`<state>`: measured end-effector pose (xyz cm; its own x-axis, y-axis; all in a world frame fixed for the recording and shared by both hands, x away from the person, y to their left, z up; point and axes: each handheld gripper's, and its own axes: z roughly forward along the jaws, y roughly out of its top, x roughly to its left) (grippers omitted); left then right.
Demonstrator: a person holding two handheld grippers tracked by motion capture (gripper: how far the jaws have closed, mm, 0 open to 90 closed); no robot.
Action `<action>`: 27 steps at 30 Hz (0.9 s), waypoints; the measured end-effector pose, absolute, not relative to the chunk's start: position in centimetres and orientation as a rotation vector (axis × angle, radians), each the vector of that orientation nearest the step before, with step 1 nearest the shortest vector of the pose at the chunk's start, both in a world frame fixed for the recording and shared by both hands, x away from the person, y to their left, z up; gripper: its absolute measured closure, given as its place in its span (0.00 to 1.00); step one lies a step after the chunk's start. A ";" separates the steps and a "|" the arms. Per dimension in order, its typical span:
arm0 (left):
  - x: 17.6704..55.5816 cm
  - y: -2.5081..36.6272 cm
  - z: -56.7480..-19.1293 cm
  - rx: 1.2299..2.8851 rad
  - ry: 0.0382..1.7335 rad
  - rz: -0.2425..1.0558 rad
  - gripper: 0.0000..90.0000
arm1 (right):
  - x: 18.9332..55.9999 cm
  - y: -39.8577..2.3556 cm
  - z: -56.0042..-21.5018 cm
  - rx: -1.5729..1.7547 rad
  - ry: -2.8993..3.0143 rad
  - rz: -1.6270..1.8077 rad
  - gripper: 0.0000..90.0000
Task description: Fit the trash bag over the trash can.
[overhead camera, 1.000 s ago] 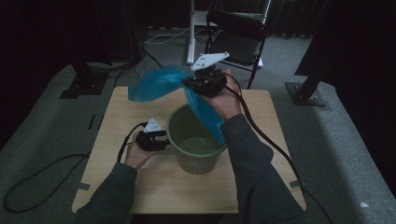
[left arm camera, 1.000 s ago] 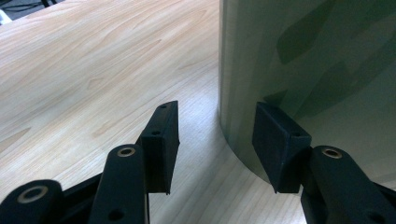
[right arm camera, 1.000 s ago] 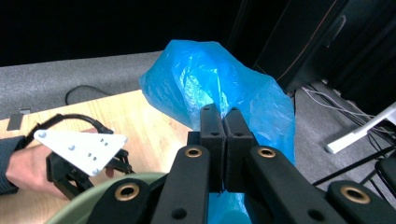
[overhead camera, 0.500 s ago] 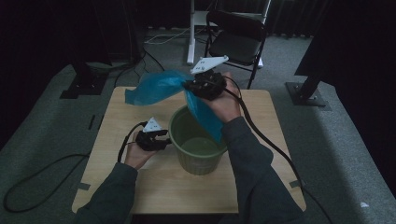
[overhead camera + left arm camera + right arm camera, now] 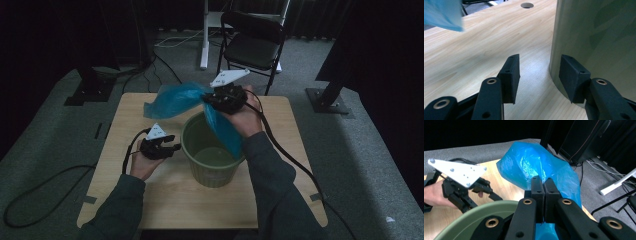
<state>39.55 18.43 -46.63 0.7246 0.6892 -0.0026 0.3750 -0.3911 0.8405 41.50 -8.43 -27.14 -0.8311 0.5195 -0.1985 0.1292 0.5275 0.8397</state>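
Above table [image 5: 150,105], right tool [image 5: 543,185] pinches blue bag [image 5: 536,166].

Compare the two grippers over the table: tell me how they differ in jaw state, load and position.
The left gripper has open jaws with nothing between them; the right gripper is shut on the blue plastic bag. The left sits low, beside the green bucket, one pad next to its wall; the right is held above the bucket's far rim. Both have black jaws, a trailing cable and a grey three-cornered plate.
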 end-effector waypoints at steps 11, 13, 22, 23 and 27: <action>39.2 20.0 -45.3 1.932 0.852 0.513 0.56 | 41.4 -9.8 -29.0 0.567 2.354 1.231 0.99; 39.2 20.3 -45.1 1.911 0.858 0.526 0.55 | 41.4 -10.1 -29.3 0.577 2.358 1.225 0.99; 38.7 21.0 -44.3 1.866 0.870 0.551 0.52 | 41.3 -10.8 -30.1 0.599 2.369 1.224 0.99; 38.7 21.0 -44.2 1.865 0.867 0.554 0.52 | 41.3 -10.8 -30.2 0.593 2.371 1.217 0.99; 38.4 21.0 -44.0 1.859 0.865 0.553 0.52 | 41.1 -10.7 -30.2 0.572 2.374 1.211 0.99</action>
